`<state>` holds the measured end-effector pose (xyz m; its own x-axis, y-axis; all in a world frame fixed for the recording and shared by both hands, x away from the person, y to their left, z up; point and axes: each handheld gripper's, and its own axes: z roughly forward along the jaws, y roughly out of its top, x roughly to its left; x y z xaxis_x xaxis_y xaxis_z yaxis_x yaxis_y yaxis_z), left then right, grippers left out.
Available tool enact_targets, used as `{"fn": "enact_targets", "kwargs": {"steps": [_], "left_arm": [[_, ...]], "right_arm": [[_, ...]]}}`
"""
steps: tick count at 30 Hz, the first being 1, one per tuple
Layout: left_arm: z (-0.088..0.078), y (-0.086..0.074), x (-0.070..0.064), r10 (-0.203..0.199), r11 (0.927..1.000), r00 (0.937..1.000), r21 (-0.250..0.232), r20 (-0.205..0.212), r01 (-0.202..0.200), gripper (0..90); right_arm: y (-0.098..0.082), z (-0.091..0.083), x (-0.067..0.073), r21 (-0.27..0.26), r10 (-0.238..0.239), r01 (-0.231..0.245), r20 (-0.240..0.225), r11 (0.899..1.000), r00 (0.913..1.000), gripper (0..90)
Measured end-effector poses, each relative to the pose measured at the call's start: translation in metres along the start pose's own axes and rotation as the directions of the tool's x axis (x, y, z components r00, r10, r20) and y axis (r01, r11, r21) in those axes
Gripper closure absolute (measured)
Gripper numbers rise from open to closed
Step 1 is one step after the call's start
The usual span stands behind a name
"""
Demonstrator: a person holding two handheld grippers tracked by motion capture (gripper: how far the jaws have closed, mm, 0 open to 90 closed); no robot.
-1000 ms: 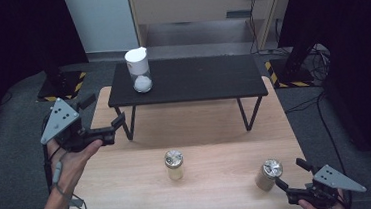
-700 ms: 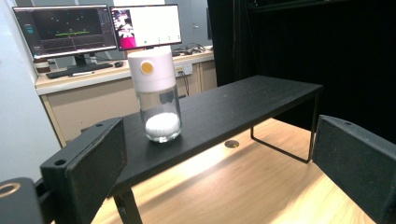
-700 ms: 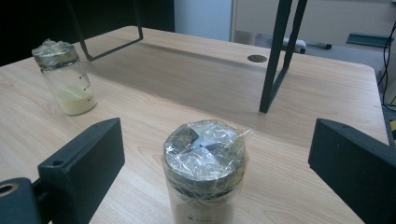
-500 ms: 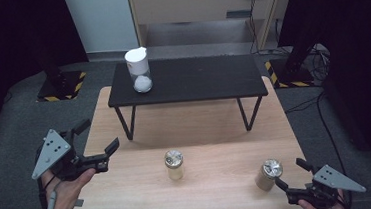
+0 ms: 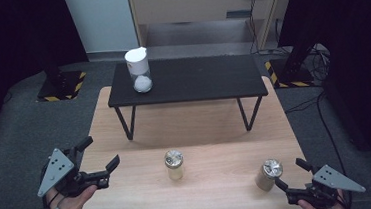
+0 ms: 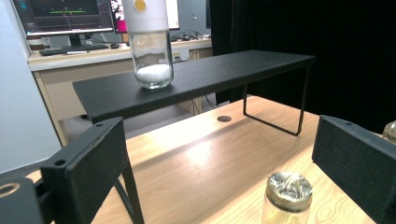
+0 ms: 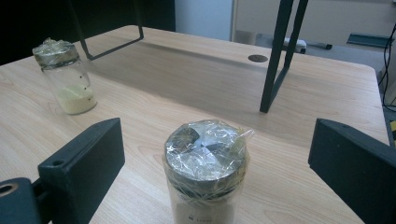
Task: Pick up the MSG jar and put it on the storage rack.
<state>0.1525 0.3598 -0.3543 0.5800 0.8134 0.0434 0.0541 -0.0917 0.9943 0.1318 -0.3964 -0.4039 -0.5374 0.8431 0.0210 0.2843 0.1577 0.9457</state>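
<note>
Right gripper (image 5: pixel 290 177) sits low at the near right corner of the worktop (image 5: pixel 215 127), fingers (image 7: pixel 84 161) spread wide, the film-capped jar (image 7: pixel 205 175) standing between them yet untouched. Left gripper (image 5: pixel 96 160) hovers off the left edge, likewise wide open, facing the middle jar (image 5: pixel 173 165). Risks: closing high crumples the loose film instead of gripping glass; pushing forward off-centre nudges the narrow jar over; tipping spills powder.
</note>
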Motion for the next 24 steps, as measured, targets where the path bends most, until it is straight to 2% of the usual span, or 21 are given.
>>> {"fn": "enact_targets", "kwargs": {"steps": [6, 11, 23, 24], "left_arm": [[-0.004, -0.015, 0.000, -0.013, 0.9999, 0.9998, 0.001, 0.016, 0.013, 2.1], [-0.005, -0.023, 0.002, -0.008, 0.9999, 0.9992, 0.009, 0.039, 0.008, 2.1], [-0.009, -0.044, 0.004, -0.050, 0.9984, 0.9969, 0.030, 0.061, 0.048, 2.3], [-0.009, -0.045, 0.004, -0.045, 0.9985, 0.9971, 0.035, 0.062, 0.042, 2.3]], "right_arm": [[0.000, 0.000, 0.000, 0.001, -0.001, 0.001, 0.000, 1.000, 1.0000, 4.3], [0.000, 0.000, 0.000, 0.000, -0.001, 0.001, 0.000, 1.000, 1.0000, 4.3], [0.000, 0.000, 0.000, 0.001, -0.002, 0.002, 0.000, 1.000, 1.0000, 4.3], [0.000, 0.000, 0.000, 0.001, -0.003, 0.003, 0.001, 1.000, 1.0000, 4.3]]}}
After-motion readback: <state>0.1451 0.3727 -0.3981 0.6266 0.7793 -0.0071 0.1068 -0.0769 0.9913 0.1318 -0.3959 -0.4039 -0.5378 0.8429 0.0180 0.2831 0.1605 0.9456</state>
